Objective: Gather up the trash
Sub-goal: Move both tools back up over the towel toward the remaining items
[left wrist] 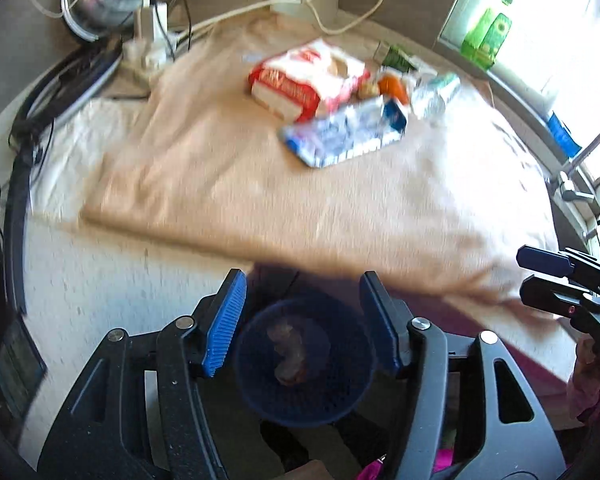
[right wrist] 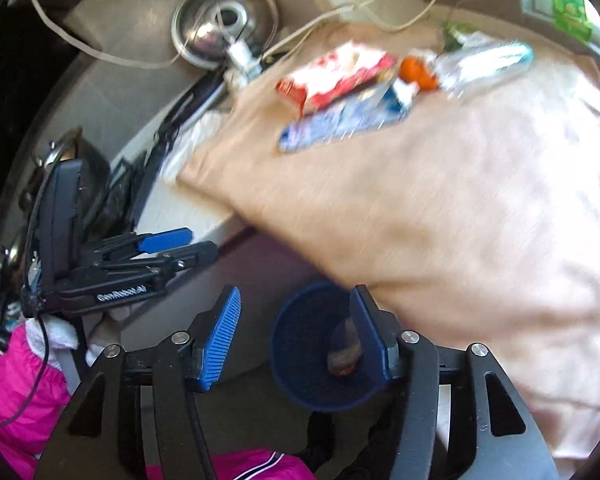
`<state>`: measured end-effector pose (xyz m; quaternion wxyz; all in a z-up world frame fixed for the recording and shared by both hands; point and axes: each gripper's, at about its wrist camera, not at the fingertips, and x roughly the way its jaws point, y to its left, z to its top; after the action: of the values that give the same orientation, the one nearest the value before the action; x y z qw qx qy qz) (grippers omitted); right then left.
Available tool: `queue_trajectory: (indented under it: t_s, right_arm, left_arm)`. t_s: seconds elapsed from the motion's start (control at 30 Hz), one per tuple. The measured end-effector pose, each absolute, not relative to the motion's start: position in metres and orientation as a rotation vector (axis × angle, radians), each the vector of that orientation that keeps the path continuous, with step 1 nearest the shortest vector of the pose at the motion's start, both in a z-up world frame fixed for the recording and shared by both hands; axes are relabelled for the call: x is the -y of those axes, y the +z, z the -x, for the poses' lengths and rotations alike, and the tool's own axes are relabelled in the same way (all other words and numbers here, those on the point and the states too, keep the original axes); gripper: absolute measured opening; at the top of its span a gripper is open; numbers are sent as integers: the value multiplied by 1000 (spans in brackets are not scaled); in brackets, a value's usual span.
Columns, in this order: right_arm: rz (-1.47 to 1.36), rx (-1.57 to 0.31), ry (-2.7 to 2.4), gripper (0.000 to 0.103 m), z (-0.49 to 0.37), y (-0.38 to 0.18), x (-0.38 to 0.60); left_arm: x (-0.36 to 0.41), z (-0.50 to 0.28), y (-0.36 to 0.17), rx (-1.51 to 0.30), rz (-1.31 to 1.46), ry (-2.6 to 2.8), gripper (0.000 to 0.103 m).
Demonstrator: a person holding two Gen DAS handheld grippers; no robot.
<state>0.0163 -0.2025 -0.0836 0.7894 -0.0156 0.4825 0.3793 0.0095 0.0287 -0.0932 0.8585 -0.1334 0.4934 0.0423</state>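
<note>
Below, the blue basket point(left wrist: 304, 364) stands upright, mouth up, scrap point(left wrist: 286, 354) inside.

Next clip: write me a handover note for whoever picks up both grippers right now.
Left gripper: open, empty, above the bin.
Right gripper: open, empty, beside it.
Bin: on the floor below the table edge, one crumpled piece already inside.
Left to do: the pile at the far side of the tan cloth: red-and-white bag, blue-and-silver wrapper, orange scrap, clear plastic bottle.
</note>
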Motion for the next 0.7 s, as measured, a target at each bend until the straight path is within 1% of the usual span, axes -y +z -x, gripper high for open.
queue_trajectory:
  t_s: [0.03,0.1,0.27,0.5,0.7]
  right_arm:
    - [30,-1027,807,62,-21,-78,202]
    - [18,-1004,787,68,-38,-69,206]
    - [-21,-984,736,68,-79,-54,221]
    - [-43,-971,681,68,-130,-40,234]
    - [-51,-989,640,68,-171,-39,238]
  left_arm:
    - [-30,-17,-88,-1027,275,89,62]
    - [-35,-36,-76,-1008,264,94,68]
    - [-41,-71,-62,-985,256,93,77]
    - [-50,-121,-55,-990,214,95,77]
    - [-56,-167,-62,-1029,169,108,79]
